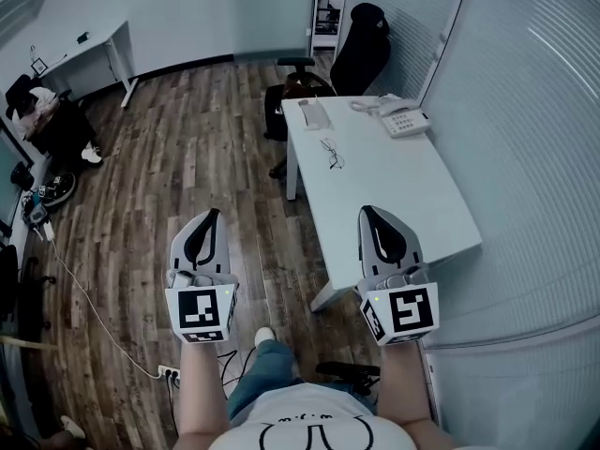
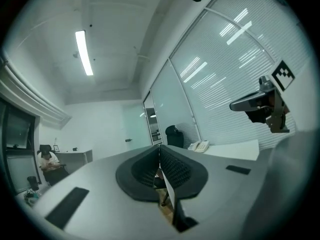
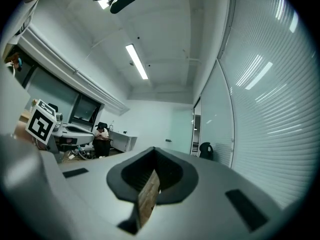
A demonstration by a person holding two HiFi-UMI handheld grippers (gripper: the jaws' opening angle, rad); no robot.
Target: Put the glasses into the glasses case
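Holding my left gripper [image 1: 215, 214] and right gripper [image 1: 366, 212] level, jaws together, empty; glasses [image 1: 331, 153] lie near glasses case [image 1: 314, 113] at table's [image 1: 403, 204] far edge.

The left gripper [image 2: 160, 156] fills the lower part of the frame, and its two black jaws stand pressed together with nothing between them (only a thin strip of wooden floor shows through the slot below). Behind them, at the centre, stands a black office chair [image 2: 174, 135], and just right of it a telephone [image 2: 200, 145] lies on a white table [image 2: 235, 148]. The right gripper [image 2: 265, 104] hangs at the right edge. A person [image 2: 47, 161] sits at lower left. A ceiling light [image 2: 84, 52] glows at upper left.
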